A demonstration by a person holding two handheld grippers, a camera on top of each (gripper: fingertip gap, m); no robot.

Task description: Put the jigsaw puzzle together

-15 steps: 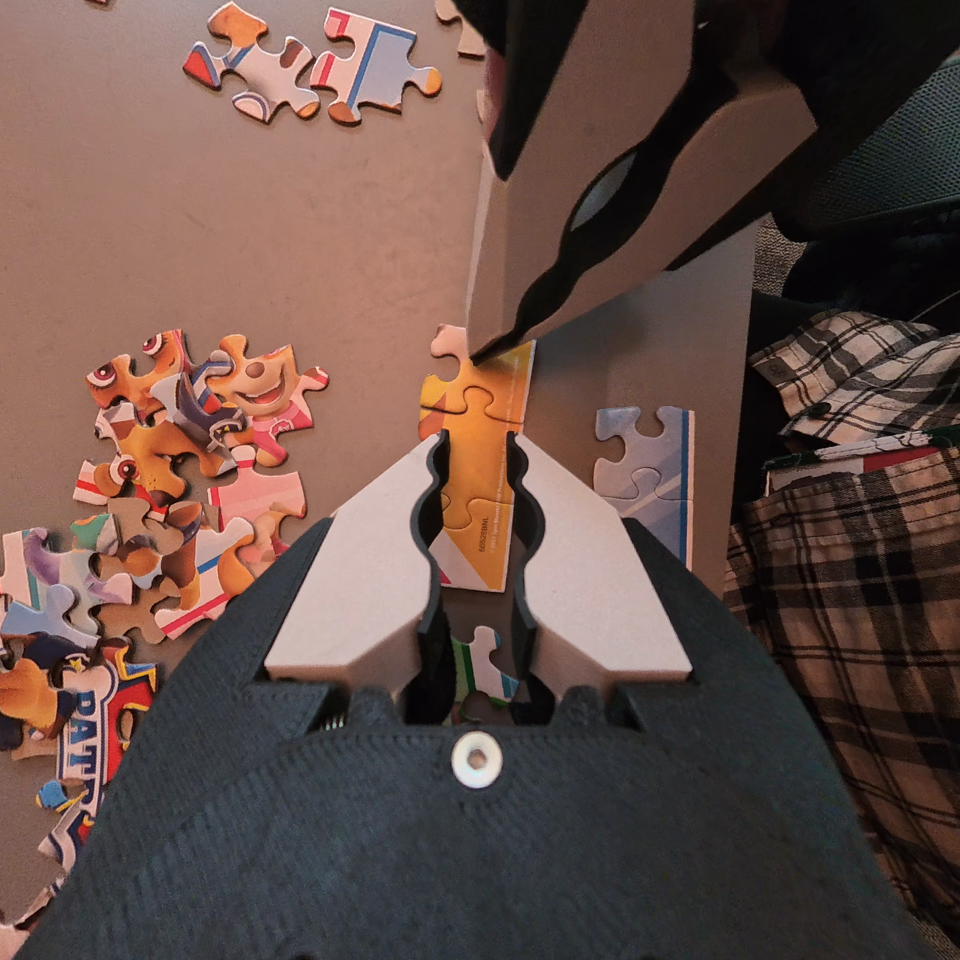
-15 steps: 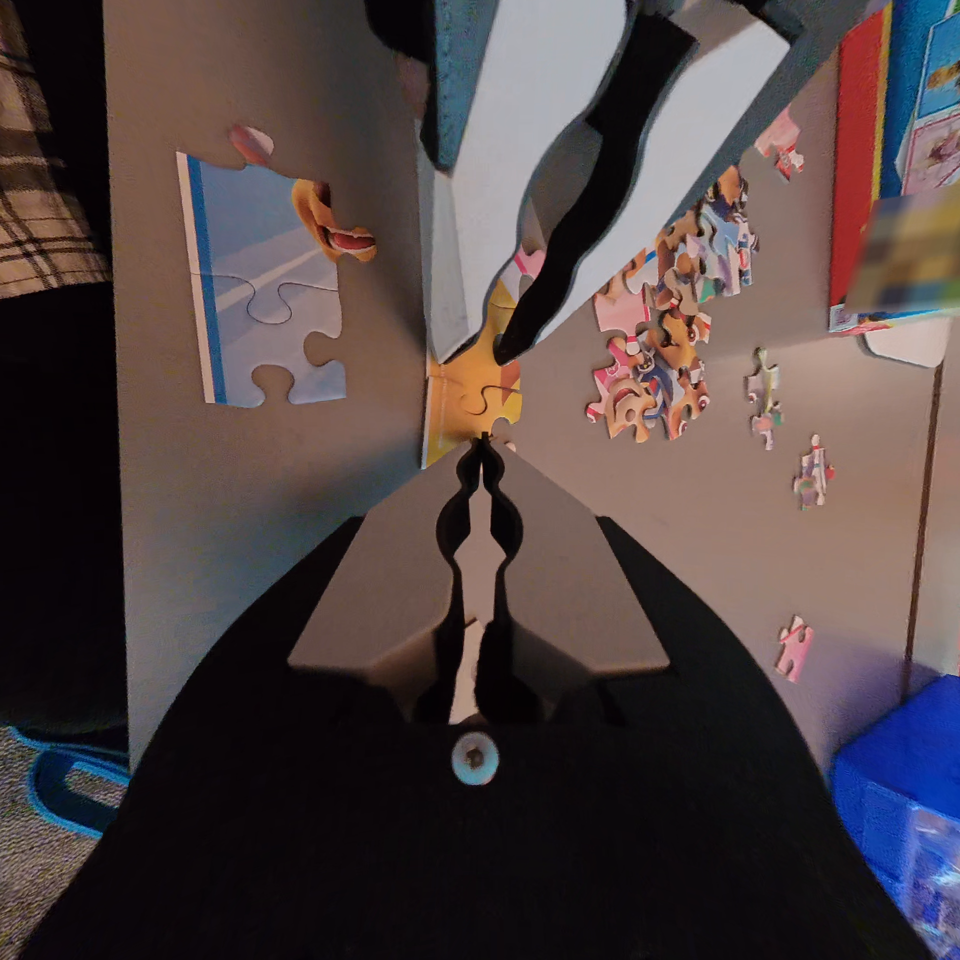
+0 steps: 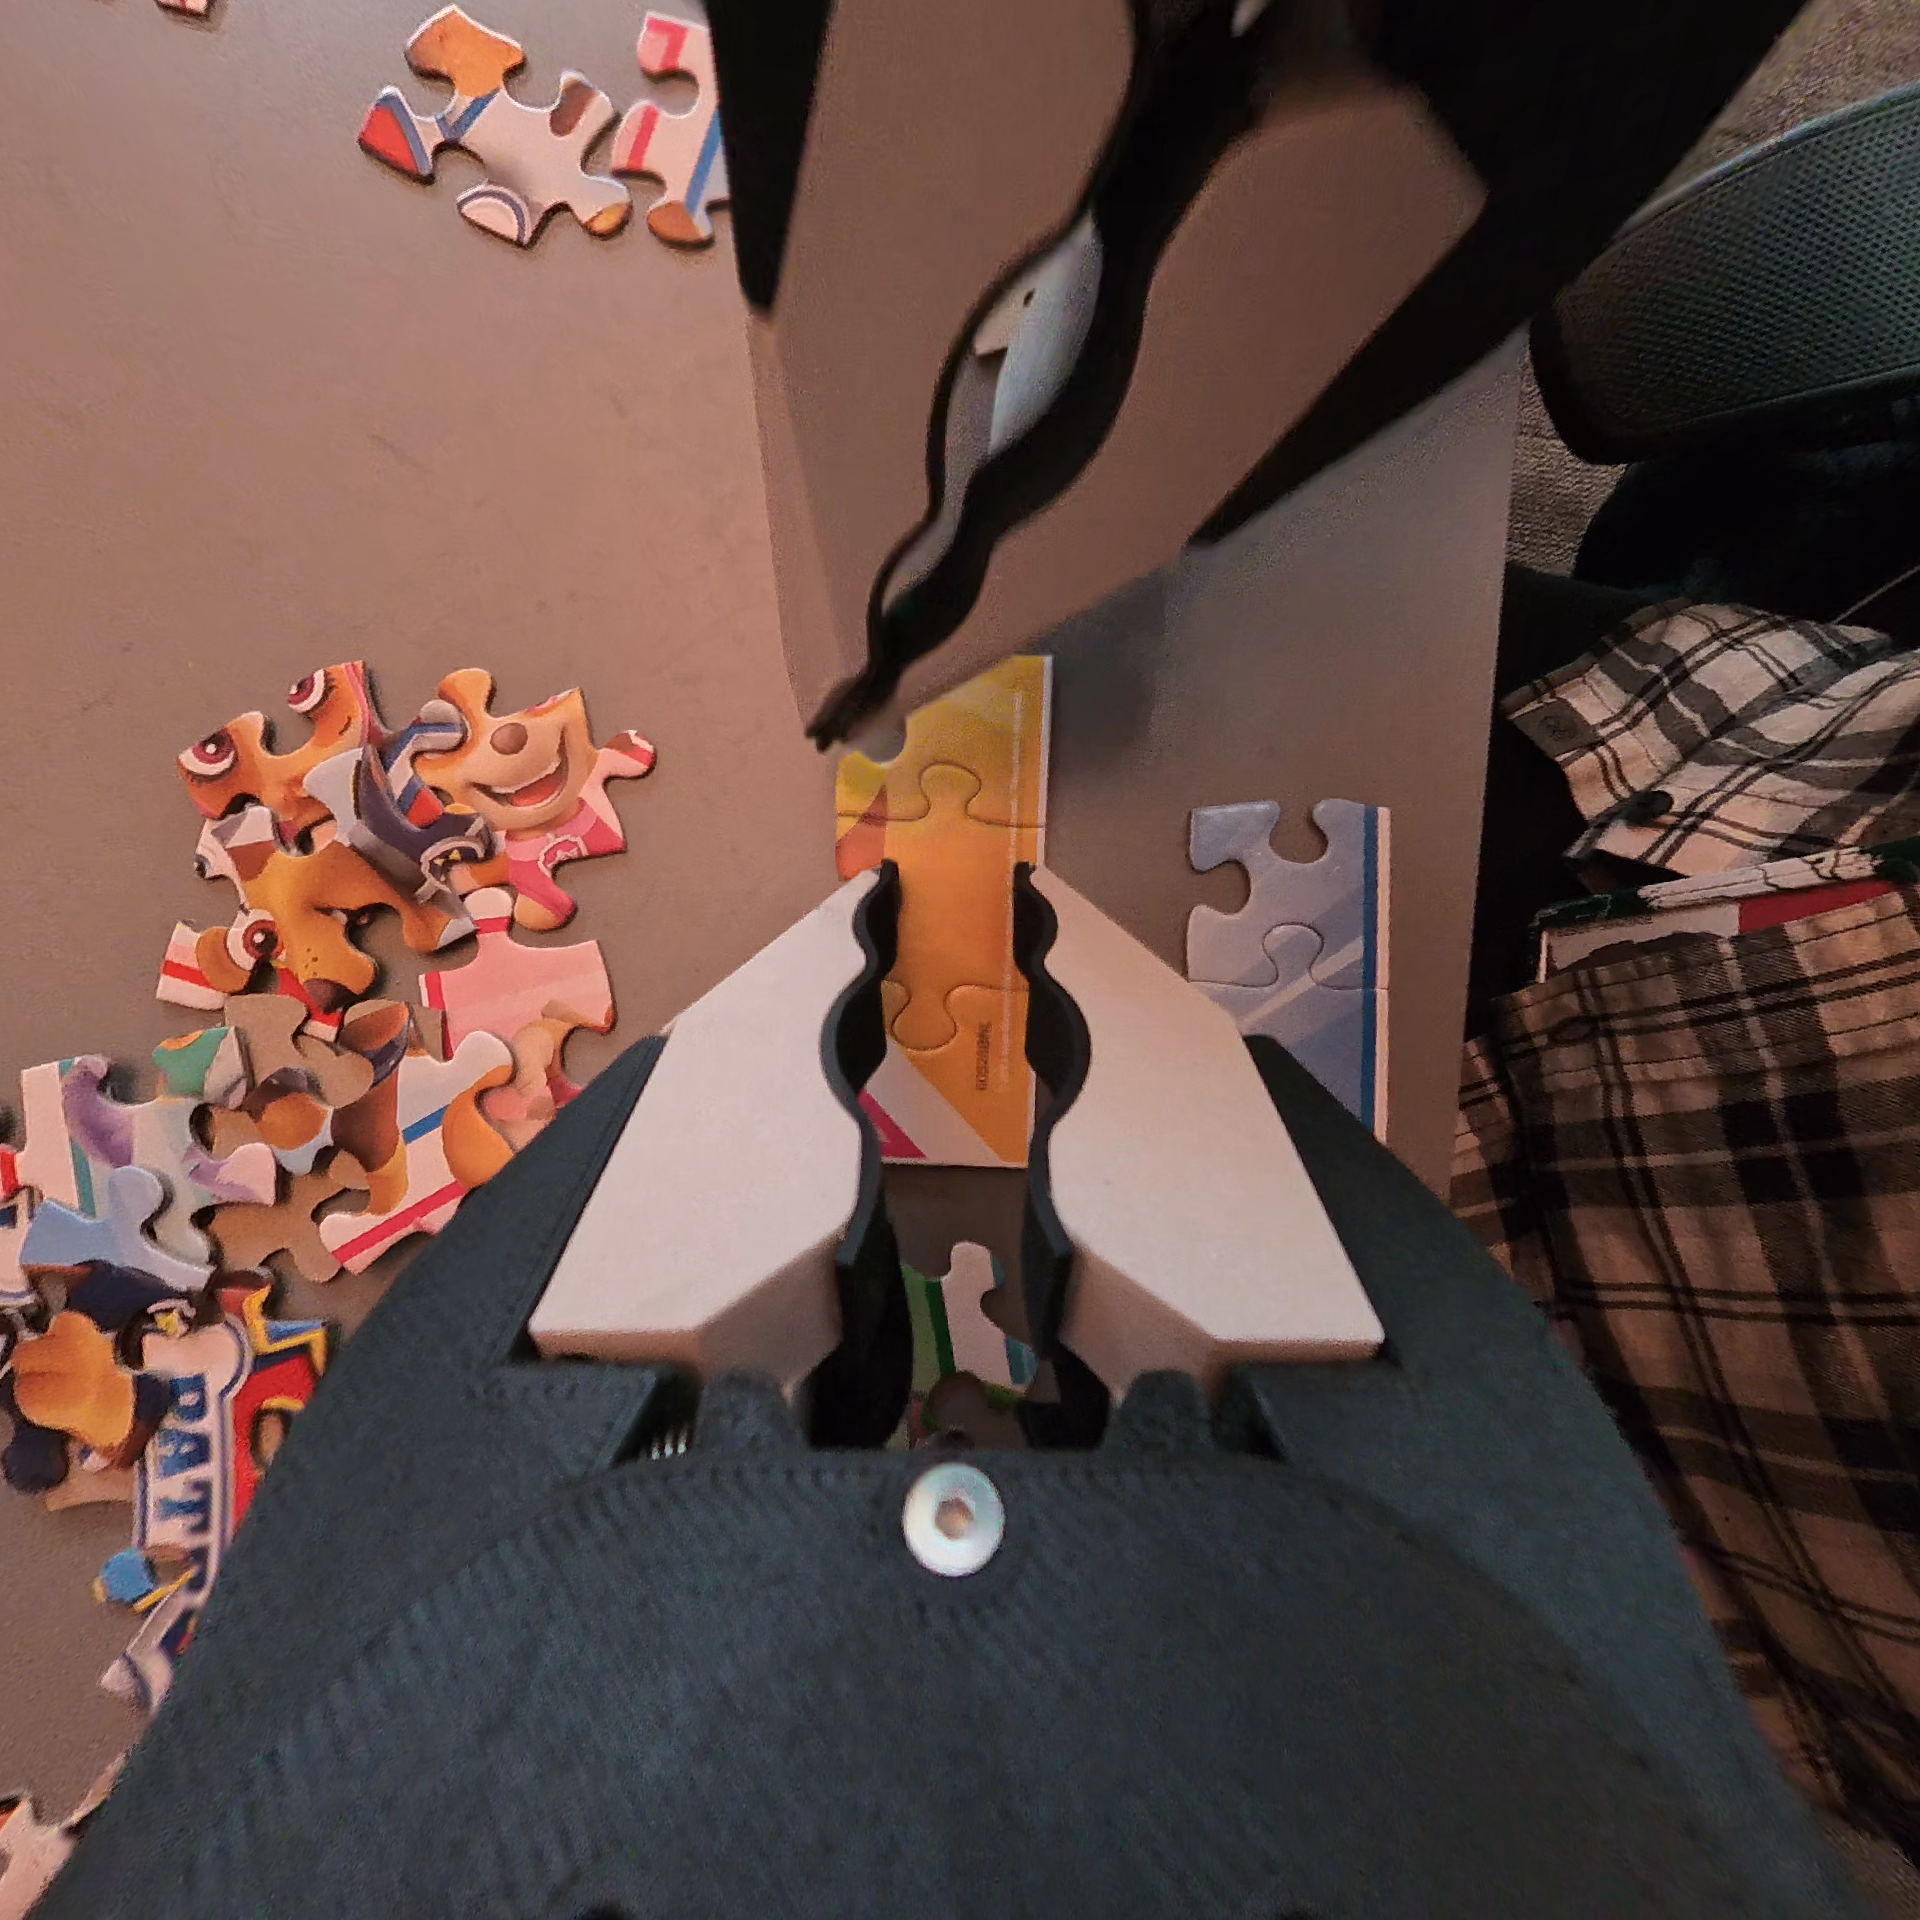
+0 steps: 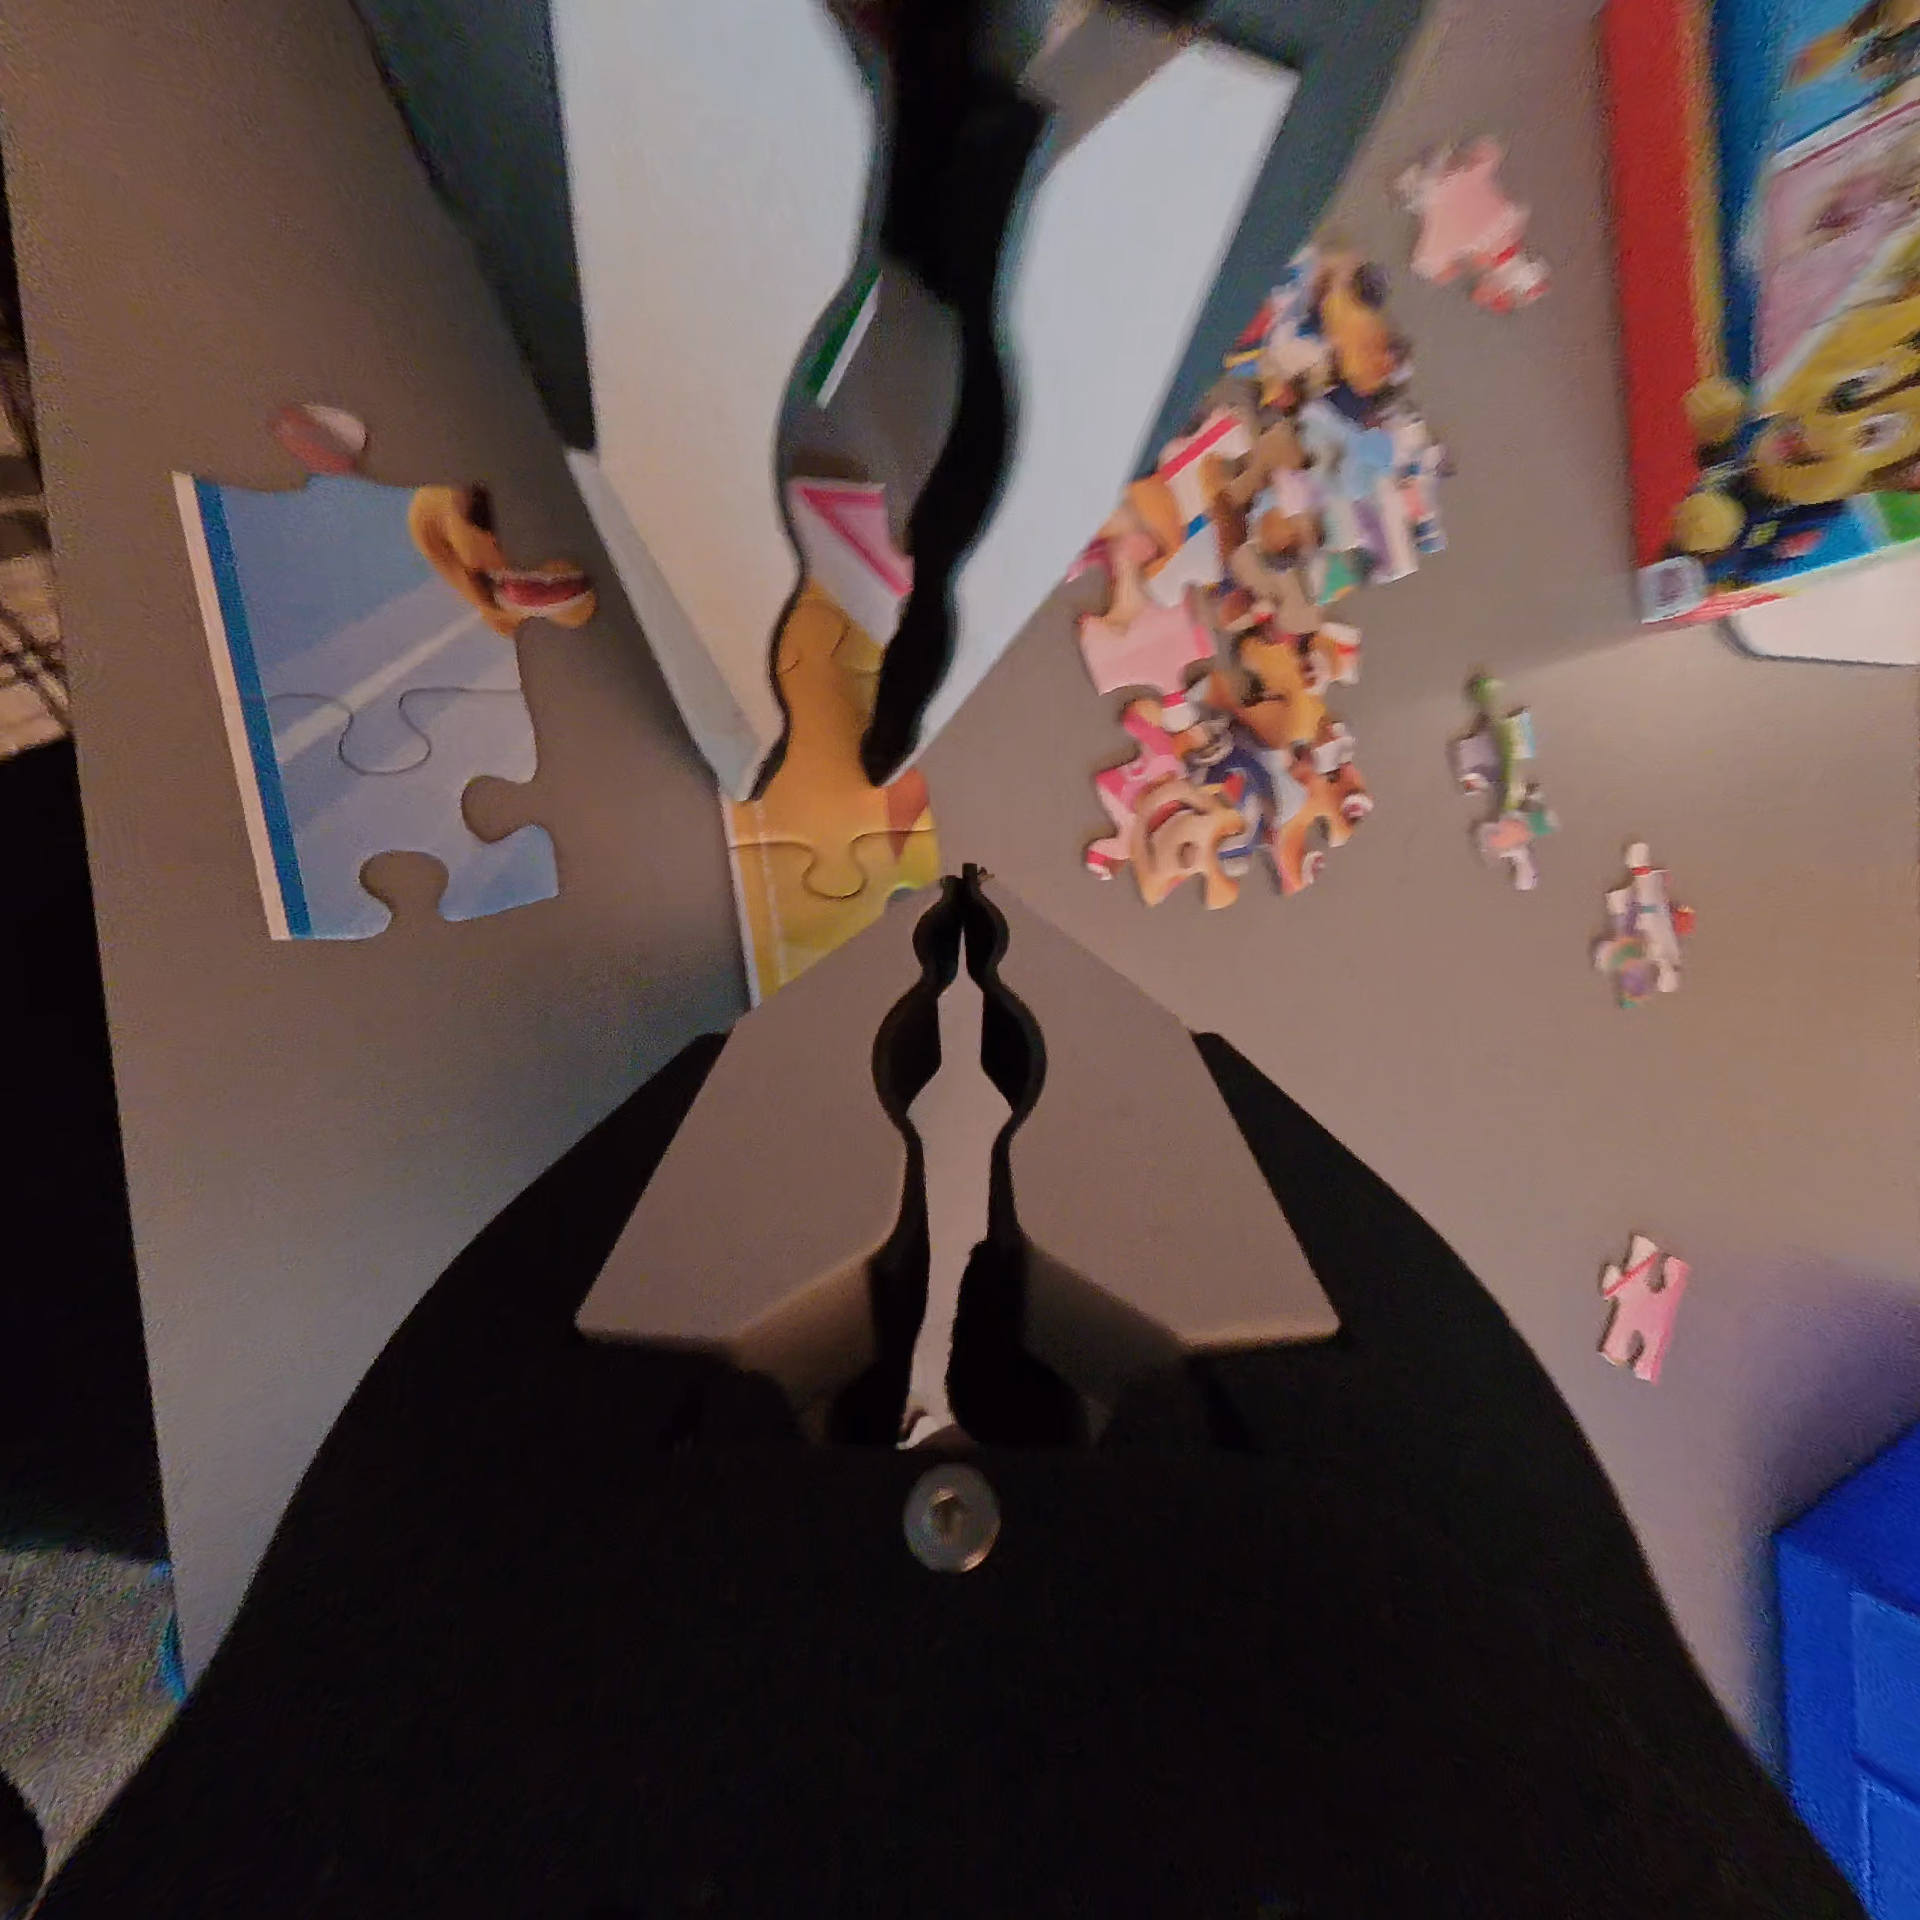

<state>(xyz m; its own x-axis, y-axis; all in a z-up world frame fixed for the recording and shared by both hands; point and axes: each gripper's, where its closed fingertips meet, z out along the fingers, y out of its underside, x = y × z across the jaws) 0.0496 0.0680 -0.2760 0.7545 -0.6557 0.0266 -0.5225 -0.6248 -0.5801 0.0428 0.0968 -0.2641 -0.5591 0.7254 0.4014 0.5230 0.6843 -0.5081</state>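
Left gripper (image 3: 954, 883) is hovering with its jaws apart over the joined yellow puzzle strip (image 3: 961, 935), which I am seeing lying flat near the bench (image 3: 364, 468) edge. Right gripper (image 4: 966, 878) is sitting pinched together, empty, its tip just beside the strip's far corner. Joined blue edge pieces (image 3: 1299, 935) are lying beside the strip; a loose puzzle pile (image 3: 364, 935) is resting well apart.

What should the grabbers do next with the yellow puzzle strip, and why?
Probably fetch one loose piece from the pile with the right gripper. Its fingers are shut and empty at the end of the yellow strip, whose joints look closed. The left gripper stands open over the strip.
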